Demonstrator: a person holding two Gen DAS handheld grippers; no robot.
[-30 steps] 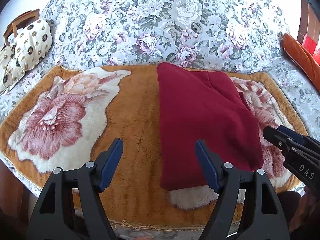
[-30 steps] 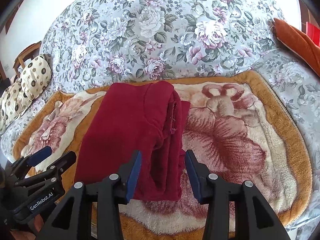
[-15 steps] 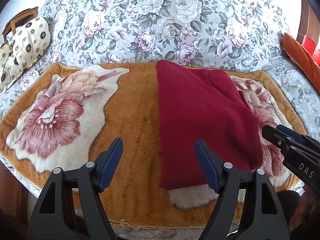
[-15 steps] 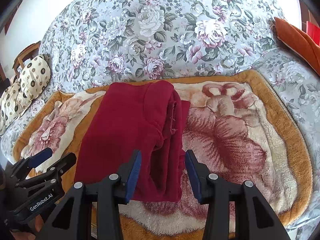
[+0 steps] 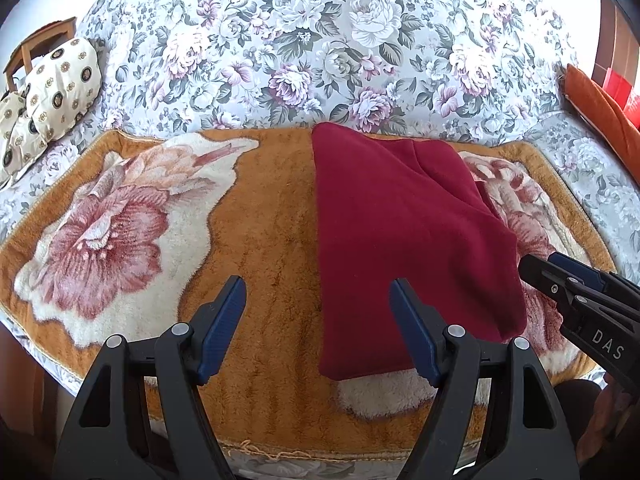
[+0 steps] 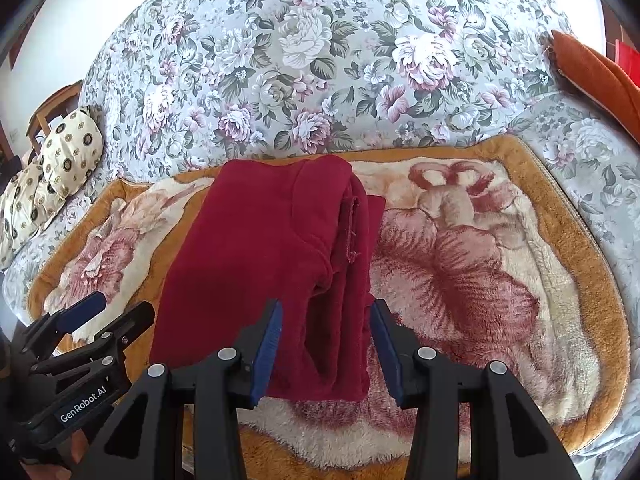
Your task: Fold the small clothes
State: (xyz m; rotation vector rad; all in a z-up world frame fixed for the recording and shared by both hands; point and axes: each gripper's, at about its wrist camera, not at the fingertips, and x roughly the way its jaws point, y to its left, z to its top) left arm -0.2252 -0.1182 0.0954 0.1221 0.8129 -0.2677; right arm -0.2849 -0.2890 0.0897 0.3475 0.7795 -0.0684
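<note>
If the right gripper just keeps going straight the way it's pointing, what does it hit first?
Most likely the folded dark red fleece garment. The right gripper has its jaws open, straddling the garment's near right edge, where the folded layers stack. How high it sits above the cloth is unclear.

I see both tools as black plastic clamp-style grippers, left [image 5: 318,330] and right [image 6: 326,346]: ribbed blue pads on fingers [image 5: 222,326], silver screws, white "DAS" and "GenRobot.AI" lettering.

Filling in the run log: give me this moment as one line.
left claw: open, empty | right claw: open, empty | red garment: folded on orange blanket | phase: fold looks done
</note>
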